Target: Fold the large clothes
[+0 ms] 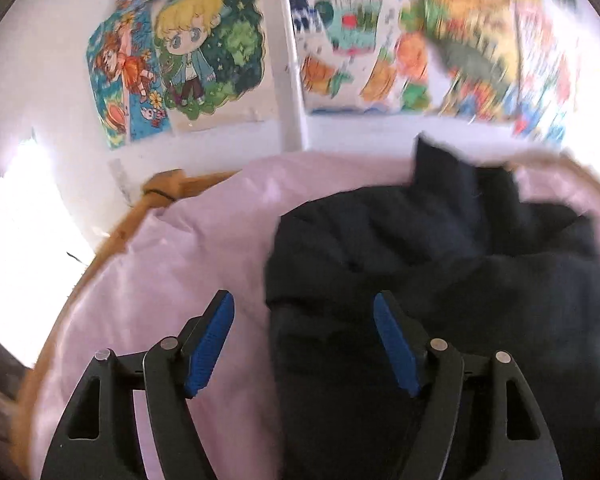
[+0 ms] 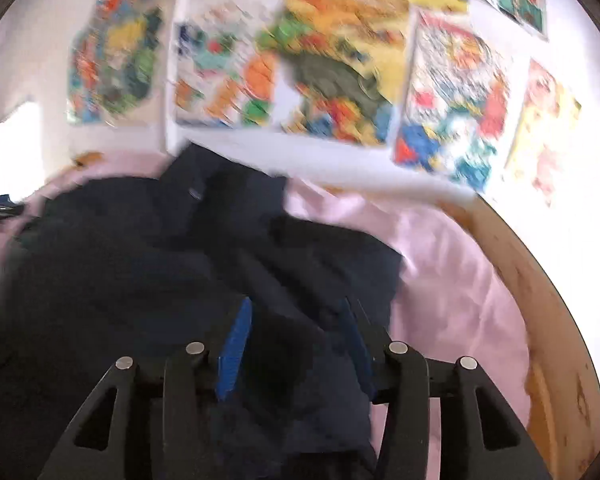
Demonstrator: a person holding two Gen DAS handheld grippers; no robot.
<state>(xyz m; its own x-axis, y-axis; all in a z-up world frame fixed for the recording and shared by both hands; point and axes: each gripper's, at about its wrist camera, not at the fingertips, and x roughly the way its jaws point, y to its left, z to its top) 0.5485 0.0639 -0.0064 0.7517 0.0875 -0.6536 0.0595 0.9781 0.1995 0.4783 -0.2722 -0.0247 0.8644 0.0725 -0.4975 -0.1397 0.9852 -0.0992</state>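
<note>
Left wrist view: left gripper (image 1: 303, 312) jaws apart, empty above the pink sheet (image 1: 188, 248), dark garment (image 1: 440, 280) edge between them. Right gripper (image 2: 296, 320) clamps a garment fold.

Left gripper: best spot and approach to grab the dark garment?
Take the garment's near-left edge, where it ends on the pink sheet. The left gripper is open, straddling that border; its right finger is over cloth. Lower it forward and close on the raised fold, probably avoiding the bunched middle.
</note>
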